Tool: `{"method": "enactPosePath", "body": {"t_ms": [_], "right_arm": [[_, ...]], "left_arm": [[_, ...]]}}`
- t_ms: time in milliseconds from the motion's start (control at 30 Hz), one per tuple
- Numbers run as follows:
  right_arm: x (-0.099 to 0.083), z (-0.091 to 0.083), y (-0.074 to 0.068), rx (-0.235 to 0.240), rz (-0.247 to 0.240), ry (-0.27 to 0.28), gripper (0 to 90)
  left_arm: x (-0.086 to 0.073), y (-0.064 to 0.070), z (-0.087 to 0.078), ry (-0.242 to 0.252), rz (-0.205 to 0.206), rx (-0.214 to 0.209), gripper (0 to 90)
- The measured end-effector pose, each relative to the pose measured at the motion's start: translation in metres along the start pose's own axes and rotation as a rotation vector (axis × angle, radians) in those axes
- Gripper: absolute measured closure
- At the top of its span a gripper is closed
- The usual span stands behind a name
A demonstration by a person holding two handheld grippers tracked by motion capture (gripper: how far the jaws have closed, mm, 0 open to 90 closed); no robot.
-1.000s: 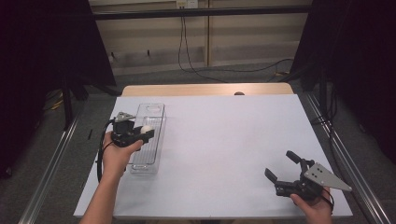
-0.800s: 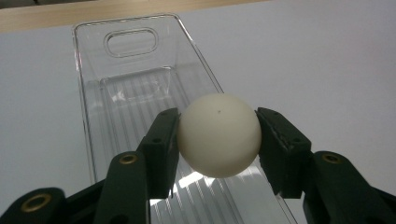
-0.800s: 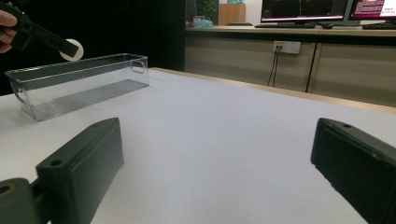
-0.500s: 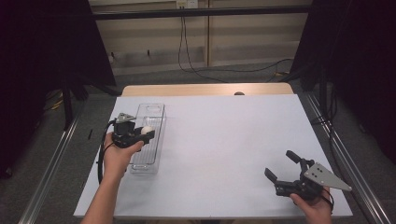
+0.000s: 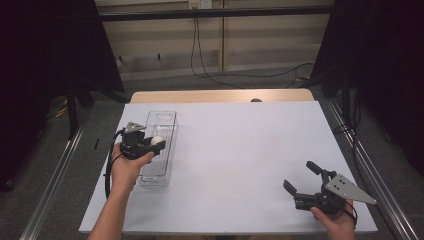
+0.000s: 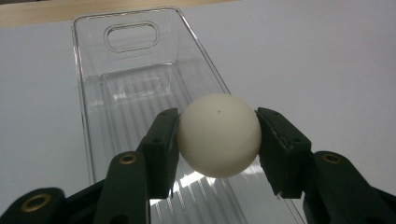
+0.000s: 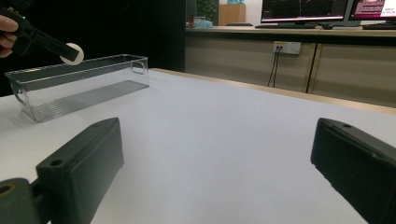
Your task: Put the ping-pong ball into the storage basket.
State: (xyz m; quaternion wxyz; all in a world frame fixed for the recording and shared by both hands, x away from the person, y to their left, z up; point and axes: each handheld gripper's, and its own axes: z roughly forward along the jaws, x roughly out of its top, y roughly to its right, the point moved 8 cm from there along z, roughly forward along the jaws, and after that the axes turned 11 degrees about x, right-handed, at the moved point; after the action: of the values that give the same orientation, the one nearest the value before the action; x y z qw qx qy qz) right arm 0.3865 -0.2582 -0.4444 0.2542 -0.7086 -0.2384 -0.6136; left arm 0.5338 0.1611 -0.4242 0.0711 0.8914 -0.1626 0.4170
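A white ball is clamped between the jaws of my left gripper, which hovers over the middle of a clear plastic bin at the table's left. In the right gripper view the same ball hangs just above the bin. The bin's ribbed floor looks bare beneath the ball. My right gripper rests low at the table's near right corner, jaws wide apart with nothing between them.
A white sheet covers the table; a wooden strip runs along its far edge. Metal rails flank both sides. Cables trail on the floor behind. Monitors stand on a far desk.
The left gripper with the ball has edged slightly over the bin. The right gripper has stayed still.
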Motion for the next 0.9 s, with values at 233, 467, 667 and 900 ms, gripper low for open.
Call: {"method": "enactPosePath", "body": {"t_ms": [233,467,667,900], "right_arm": [[-0.0002,0.0002,-0.0001,-0.002,0.000,-0.002,1.9],[0.0003,0.0000,0.0002,0.000,-0.002,0.002,2.0],[0.0002,0.0000,-0.0006,0.003,-0.002,0.000,1.9],[0.0000,-0.0006,-0.0003,0.002,-0.001,-0.001,1.9]], "left_arm": [[-0.0013,-0.0003,0.0006,0.002,-0.009,0.005,51.0],[-0.0021,-0.0004,0.0010,0.001,-0.008,0.005,51.0],[-0.0027,-0.0011,0.0007,0.000,-0.001,0.004,51.0],[-0.0070,-0.0035,0.0019,-0.006,-0.002,0.002,51.0]]}}
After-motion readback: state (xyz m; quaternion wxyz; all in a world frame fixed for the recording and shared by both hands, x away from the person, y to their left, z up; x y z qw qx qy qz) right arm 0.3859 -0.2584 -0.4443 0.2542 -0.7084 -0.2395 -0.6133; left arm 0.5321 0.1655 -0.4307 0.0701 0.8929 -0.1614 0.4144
